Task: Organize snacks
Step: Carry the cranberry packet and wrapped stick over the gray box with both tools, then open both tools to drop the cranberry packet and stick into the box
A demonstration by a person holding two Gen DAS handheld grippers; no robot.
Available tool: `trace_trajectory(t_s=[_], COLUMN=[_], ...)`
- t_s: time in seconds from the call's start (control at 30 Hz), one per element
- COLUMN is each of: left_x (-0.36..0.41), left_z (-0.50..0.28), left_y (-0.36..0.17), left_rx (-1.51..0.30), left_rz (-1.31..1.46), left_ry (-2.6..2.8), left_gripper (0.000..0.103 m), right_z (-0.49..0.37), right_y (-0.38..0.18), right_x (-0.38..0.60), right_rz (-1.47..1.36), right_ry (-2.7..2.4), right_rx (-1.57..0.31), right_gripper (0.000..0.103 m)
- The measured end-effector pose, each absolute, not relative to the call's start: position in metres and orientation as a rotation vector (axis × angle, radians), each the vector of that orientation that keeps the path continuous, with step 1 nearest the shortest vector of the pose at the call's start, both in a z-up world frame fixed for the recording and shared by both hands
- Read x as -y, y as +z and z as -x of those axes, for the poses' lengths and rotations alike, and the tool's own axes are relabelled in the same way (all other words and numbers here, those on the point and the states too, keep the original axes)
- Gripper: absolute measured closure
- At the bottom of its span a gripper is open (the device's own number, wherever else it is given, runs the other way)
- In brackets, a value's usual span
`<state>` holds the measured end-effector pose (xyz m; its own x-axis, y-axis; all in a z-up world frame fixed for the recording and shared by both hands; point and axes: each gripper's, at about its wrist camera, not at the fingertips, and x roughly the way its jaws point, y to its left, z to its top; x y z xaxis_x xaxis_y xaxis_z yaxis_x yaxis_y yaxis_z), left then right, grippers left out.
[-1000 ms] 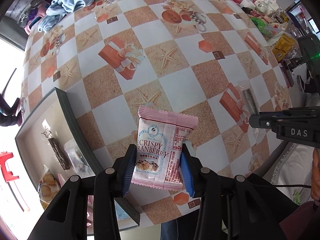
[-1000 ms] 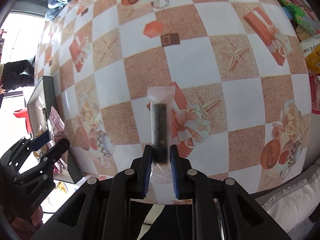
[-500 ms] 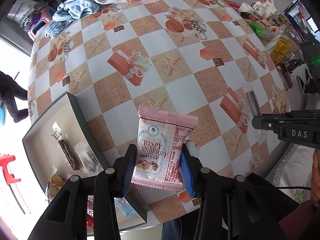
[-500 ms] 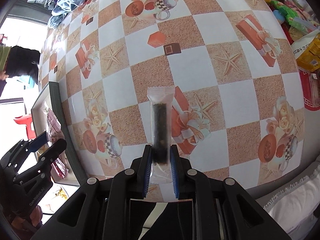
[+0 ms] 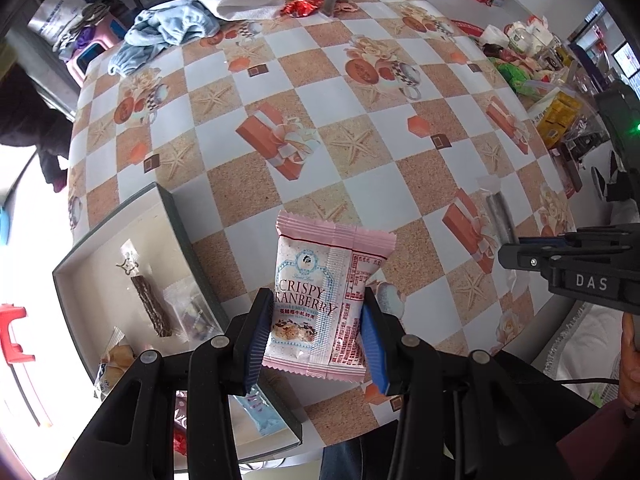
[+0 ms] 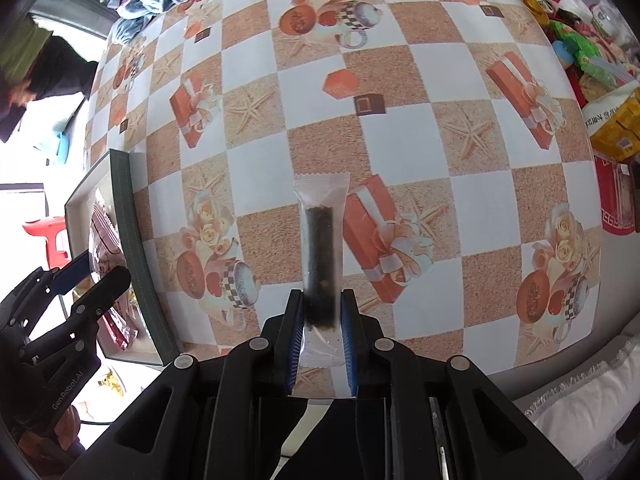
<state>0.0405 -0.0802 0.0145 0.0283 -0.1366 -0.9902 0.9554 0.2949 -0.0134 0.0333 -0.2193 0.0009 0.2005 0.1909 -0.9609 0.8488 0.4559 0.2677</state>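
Observation:
My left gripper (image 5: 316,328) is shut on a pink "Crispy Cranberry" packet (image 5: 326,296) and holds it above the table, just right of a shallow green-rimmed box (image 5: 182,240) with several snacks in it. My right gripper (image 6: 320,328) is shut on a clear packet with a dark snack stick (image 6: 320,252) and holds it upright above the table. The box (image 6: 128,240) lies at the left in the right wrist view, with the left gripper (image 6: 92,276) over it. The right gripper (image 5: 532,252) and its packet (image 5: 498,212) show at the right in the left wrist view.
The table has a checkered patterned cloth (image 5: 360,120). Cloths (image 5: 172,28) and wrappers lie at its far edge. A heap of packets and jars (image 6: 600,60) sits on the right side. A red stool (image 5: 12,332) stands left of the table.
Both grippers have risen with their packets still held; the table looks farther away and more of it and the box is in view.

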Motion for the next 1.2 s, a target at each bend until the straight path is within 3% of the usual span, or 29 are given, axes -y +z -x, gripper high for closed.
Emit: trace_trajectory(t_s=[0.7, 1.2], left_x=[-0.019, -0.047], left_z=[-0.142, -0.170], left_y=[0.018, 0.004], left_rx=[-1.285, -1.334], left_rz=[-0.605, -0.557], left_ry=[-0.709, -0.607], left_gripper=[0.057, 0.057], right_z=[-0.166, -0.236], right_y=[0.026, 0.032], right_x=[0.171, 0.133], right_rz=[-0.706, -0.575], right_ry=[-0.367, -0.225], right_rx=[-1.416, -1.460], right_gripper=[0.084, 0.084])
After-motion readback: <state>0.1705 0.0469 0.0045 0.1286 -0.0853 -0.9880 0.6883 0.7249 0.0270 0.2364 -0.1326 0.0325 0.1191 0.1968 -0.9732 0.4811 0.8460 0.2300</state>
